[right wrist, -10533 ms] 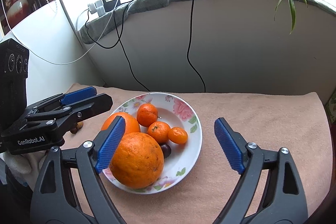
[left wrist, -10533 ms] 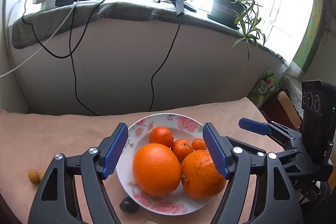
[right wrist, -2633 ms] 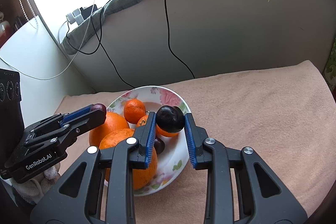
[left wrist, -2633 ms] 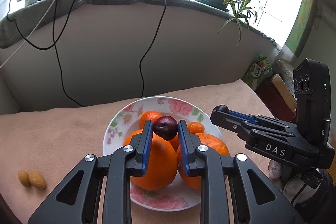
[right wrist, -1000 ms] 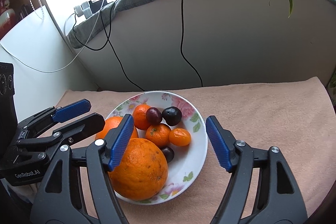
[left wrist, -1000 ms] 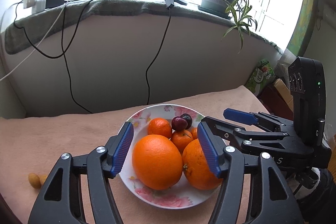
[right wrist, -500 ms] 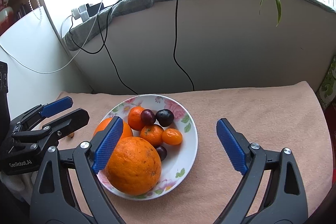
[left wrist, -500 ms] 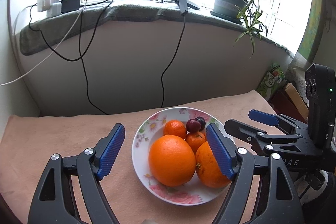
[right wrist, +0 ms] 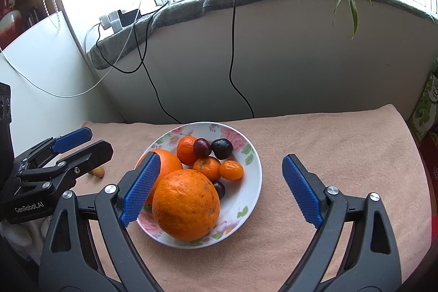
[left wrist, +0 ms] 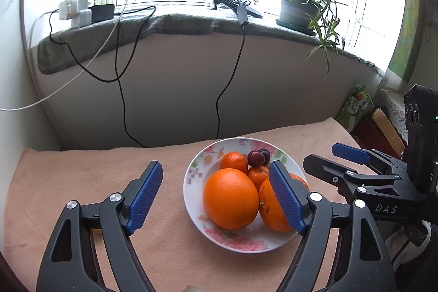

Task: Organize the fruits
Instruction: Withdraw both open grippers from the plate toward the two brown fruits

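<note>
Both grippers wide apart, empty, left gripper (left wrist: 216, 197), right gripper (right wrist: 219, 190)

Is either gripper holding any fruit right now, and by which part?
No. The left gripper and right gripper are both open and empty; the fruit sits in the plate.

In the left wrist view, the blue-padded right finger (left wrist: 286, 200) covers part of the second large orange (left wrist: 271, 205). In the right wrist view, a small tan object (right wrist: 98, 172) on the peach cloth sits half hidden behind the other black gripper (right wrist: 79, 152); its kind is unclear.
</note>
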The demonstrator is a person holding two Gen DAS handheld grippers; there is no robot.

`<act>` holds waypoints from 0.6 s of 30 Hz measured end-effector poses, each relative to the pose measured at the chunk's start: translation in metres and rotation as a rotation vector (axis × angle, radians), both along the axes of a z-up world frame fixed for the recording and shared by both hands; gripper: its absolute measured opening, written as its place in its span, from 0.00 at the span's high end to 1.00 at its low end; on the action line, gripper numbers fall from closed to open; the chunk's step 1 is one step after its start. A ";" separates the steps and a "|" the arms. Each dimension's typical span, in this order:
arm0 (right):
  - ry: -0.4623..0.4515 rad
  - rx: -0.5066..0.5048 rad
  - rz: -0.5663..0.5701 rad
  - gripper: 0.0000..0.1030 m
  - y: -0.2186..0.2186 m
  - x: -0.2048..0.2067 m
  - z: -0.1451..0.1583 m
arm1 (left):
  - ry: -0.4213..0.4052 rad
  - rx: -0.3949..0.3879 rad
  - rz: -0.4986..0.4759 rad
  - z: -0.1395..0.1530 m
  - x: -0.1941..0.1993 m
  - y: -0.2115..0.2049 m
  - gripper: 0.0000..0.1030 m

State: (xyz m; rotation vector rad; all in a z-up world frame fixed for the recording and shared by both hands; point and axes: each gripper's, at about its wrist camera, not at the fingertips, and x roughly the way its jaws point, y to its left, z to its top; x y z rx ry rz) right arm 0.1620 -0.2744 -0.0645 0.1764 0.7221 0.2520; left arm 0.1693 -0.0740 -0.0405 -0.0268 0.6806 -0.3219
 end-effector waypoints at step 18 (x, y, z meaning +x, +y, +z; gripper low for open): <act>-0.027 0.002 0.064 0.10 0.037 -0.026 0.007 | -0.002 -0.016 0.039 0.002 -0.025 0.034 0.22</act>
